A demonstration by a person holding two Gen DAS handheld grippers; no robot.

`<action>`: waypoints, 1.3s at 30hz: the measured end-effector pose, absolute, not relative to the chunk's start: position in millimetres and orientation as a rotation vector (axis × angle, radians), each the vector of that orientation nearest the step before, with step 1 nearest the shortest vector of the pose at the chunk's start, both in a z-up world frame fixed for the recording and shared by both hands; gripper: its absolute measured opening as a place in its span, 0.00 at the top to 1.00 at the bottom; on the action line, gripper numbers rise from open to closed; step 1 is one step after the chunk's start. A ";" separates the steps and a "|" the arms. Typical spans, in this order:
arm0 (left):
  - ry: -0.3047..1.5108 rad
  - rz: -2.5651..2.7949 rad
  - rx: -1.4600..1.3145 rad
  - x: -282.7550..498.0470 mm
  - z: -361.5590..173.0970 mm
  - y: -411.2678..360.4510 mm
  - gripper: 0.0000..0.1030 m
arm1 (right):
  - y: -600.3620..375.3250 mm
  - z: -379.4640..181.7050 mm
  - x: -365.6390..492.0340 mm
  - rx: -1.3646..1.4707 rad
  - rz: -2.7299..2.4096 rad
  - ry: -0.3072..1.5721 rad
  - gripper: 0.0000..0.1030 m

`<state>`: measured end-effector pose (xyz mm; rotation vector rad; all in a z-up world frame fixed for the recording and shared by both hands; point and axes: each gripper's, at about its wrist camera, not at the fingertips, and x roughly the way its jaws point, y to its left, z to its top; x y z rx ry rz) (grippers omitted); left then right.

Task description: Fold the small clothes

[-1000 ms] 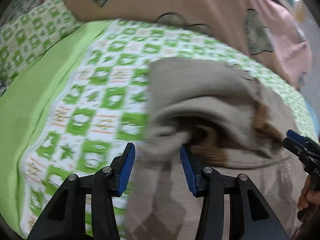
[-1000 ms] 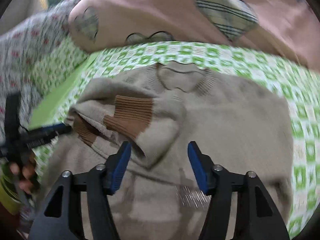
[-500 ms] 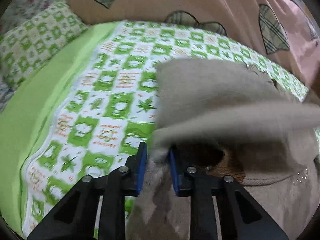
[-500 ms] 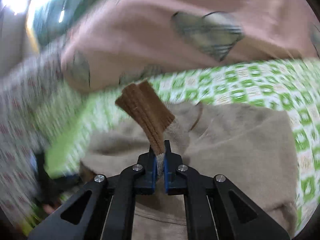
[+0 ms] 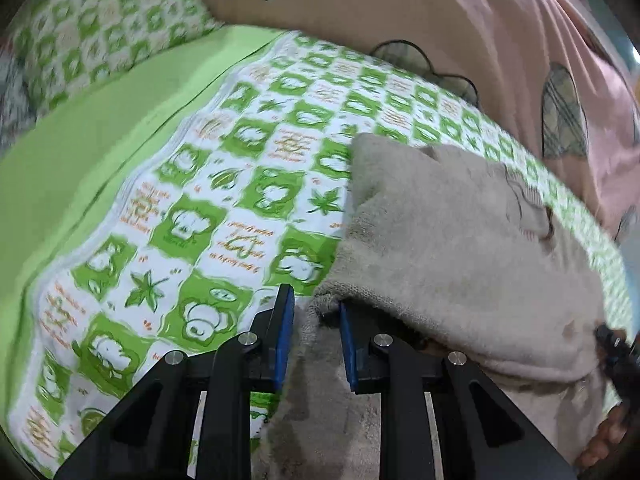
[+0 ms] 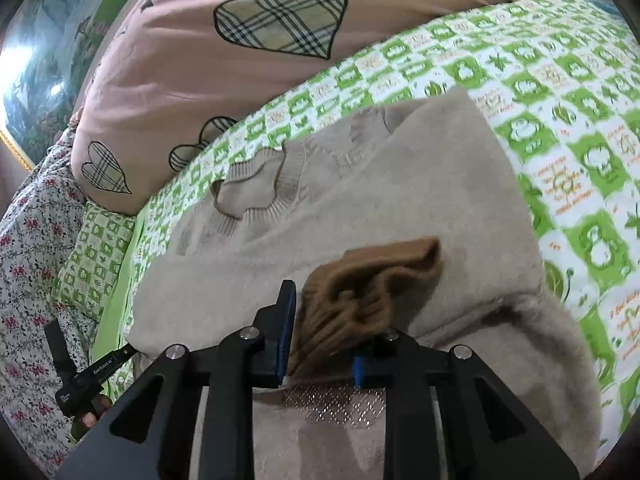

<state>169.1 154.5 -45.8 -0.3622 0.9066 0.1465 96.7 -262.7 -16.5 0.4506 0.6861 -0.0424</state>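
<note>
A beige knitted sweater point(image 6: 400, 208) with brown ribbed cuffs lies on the bed, neckline point(image 6: 256, 188) towards the pillows. One sleeve is folded across the body. My right gripper point(image 6: 320, 344) has its jaws parted, with the brown cuff point(image 6: 368, 284) lying between them. My left gripper point(image 5: 314, 340) is at the sweater's left edge point(image 5: 440, 248), jaws parted a little, with the folded sleeve's edge between the pads. The left gripper also shows at the left in the right wrist view point(image 6: 88, 372).
The bed has a green-and-white checked sheet point(image 5: 192, 216) with a plain green strip point(image 5: 100, 128) on the left. A pink quilt with plaid hearts point(image 6: 224, 52) lies behind the sweater. A floral pillow point(image 6: 28, 280) and a green checked pillow point(image 6: 100, 256) are at the left.
Both grippers closed on the sleeve, carried it across the sweater's body, and now their jaws have parted. The brown cuff has dropped from upright to lying on the sweater.
</note>
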 end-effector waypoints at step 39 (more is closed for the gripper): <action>0.831 -0.104 -0.312 251.5 -39.2 151.9 0.94 | -258.3 -19.6 116.1 0.237 -0.077 0.734 0.92</action>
